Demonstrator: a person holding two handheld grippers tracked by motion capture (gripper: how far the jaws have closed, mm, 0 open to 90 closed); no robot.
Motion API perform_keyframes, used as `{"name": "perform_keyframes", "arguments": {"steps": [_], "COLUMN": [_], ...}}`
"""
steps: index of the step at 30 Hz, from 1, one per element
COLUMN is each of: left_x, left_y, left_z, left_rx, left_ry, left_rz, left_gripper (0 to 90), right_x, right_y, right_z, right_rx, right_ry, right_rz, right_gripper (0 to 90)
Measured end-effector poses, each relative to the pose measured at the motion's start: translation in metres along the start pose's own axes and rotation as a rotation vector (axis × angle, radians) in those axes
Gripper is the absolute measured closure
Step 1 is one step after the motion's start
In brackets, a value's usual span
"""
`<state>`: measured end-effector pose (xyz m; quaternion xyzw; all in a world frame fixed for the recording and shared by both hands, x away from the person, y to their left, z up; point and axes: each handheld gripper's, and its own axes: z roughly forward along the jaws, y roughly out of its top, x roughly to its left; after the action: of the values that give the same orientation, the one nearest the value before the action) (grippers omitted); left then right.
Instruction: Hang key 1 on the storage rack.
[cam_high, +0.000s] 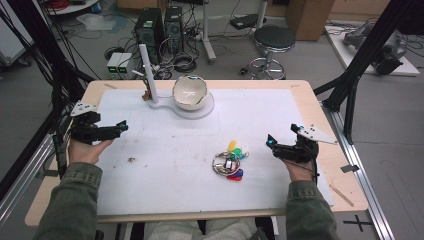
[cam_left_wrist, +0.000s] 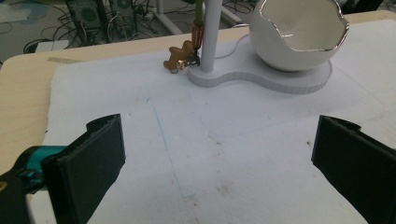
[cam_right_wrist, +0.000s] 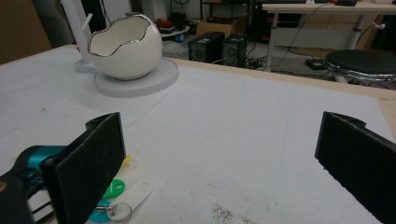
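Both tools stand wide open and hold nothing. The left gripper (cam_high: 119, 128) hovers over the white mat (cam_high: 165, 190) near the table's left edge, facing the egg-shaped bowl (cam_high: 190, 92) and the post (cam_high: 148, 70) of the white stand (cam_high: 202, 111); a small brown charm (cam_left_wrist: 177, 58) hangs at the foot of that post. The right gripper (cam_high: 270, 142) hangs just beside the bunch of keys (cam_high: 229, 161), which lies flat on the mat, right of centre, well apart from the bowl. In the right gripper view the coloured key tags (cam_right_wrist: 114, 189) lie beside its left jaw, not between the jaws.

Judgement: the step in hand is the approach to the keys; no grasp is made yet. The next move calls for the right gripper to shift over the bunch, come down and close on the ring or a tag.
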<state>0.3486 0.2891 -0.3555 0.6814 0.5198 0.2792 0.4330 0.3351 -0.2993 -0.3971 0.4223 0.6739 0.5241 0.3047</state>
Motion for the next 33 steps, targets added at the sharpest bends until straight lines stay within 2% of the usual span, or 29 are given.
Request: {"name": "perform_keyframes", "arguments": {"steps": [13,16,18,21,25,27,33], "left_x": [0.000,0.003,0.003,0.006,0.010,0.012,0.014], "left_y": [-0.024,-0.030,-0.035,-0.043,-0.053,-0.057,-0.066], "left_z": [-0.014,-0.015,-0.015,-0.017,-0.020,-0.020,-0.018], "left_rx": [-0.018,-0.005,-0.001,-0.006,-0.015,-0.003,-0.007], "left_ry": [0.024,0.009,0.025,0.027,0.027,0.035,0.036], "left_rz": [-0.007,-0.003,0.008,-0.005,-0.024,-0.022,-0.033], "left_gripper": [3.2,3.2,3.2,3.2,3.2,3.2,3.2], "right_x": [0.002,0.001,0.001,0.001,0.002,0.003,0.004], "right_y": [0.000,0.000,0.000,0.000,0.000,0.000,-0.002], "right_z": [0.000,0.000,0.000,-0.001,0.000,-0.001,-0.003], "right_rx": [0.002,0.002,0.003,0.002,0.009,0.016,0.028], "right_ry": [0.001,0.003,-0.001,-0.003,-0.002,-0.006,-0.010], "right_rz": [0.000,-0.005,-0.004,0.005,-0.005,-0.015,-0.027], "right_gripper": [0.5,0.5,0.5,0.5,0.5,0.5,0.5]}}
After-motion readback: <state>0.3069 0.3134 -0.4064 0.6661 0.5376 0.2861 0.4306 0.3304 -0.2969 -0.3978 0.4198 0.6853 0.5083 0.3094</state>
